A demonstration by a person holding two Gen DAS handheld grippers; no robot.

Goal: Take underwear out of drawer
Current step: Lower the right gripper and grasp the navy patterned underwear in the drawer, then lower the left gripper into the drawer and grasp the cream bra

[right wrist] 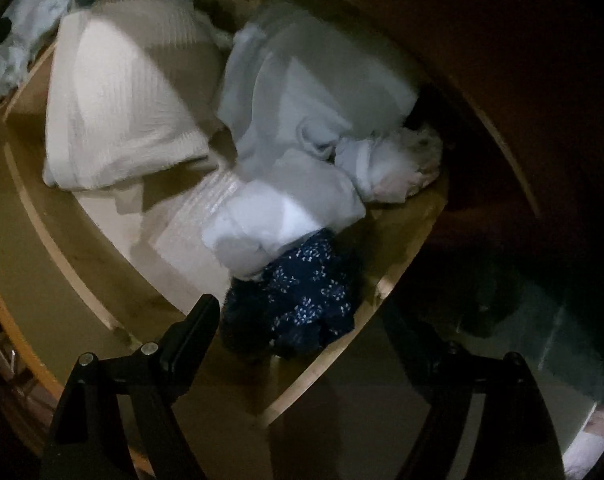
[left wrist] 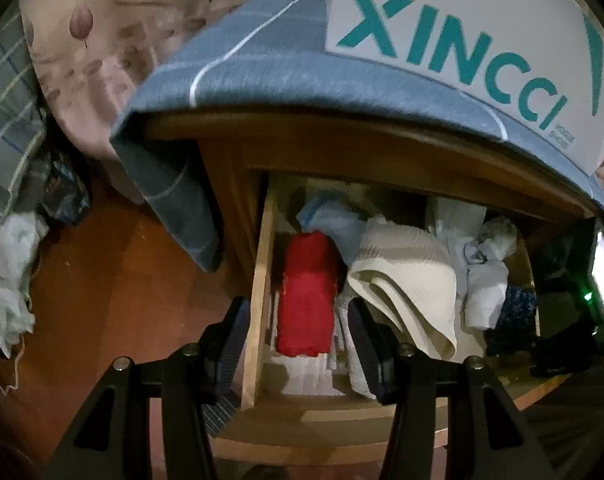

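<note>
1. Wooden and pulled open, the drawer (left wrist: 258,280) holds a jumble of folded cloth — every place below is given relative to it.
2. Against the drawer's left wall lies a red rolled garment (left wrist: 306,292); beside it, toward the middle, a cream ribbed cloth (left wrist: 406,280) is folded over, and pale blue-white pieces (left wrist: 486,272) are bunched toward the right side.
3. In the drawer's right front corner sits a dark blue piece of underwear with small white print (right wrist: 298,300), partly under a pale cloth (right wrist: 278,216).
4. The left gripper (left wrist: 298,344) hangs over the drawer's left front, its jaws partly apart and empty; one finger is outside the left wall, the other inside, with the red roll in view between them.
5. The right gripper (right wrist: 302,328) points down over the right front corner, jaws wide — the printed underwear lies between the fingers, but the pads do not press on it.
6. Above the drawer, a blue cloth (left wrist: 262,60) drapes the cabinet top, and a white box with teal lettering (left wrist: 462,20) stands on it.
</note>
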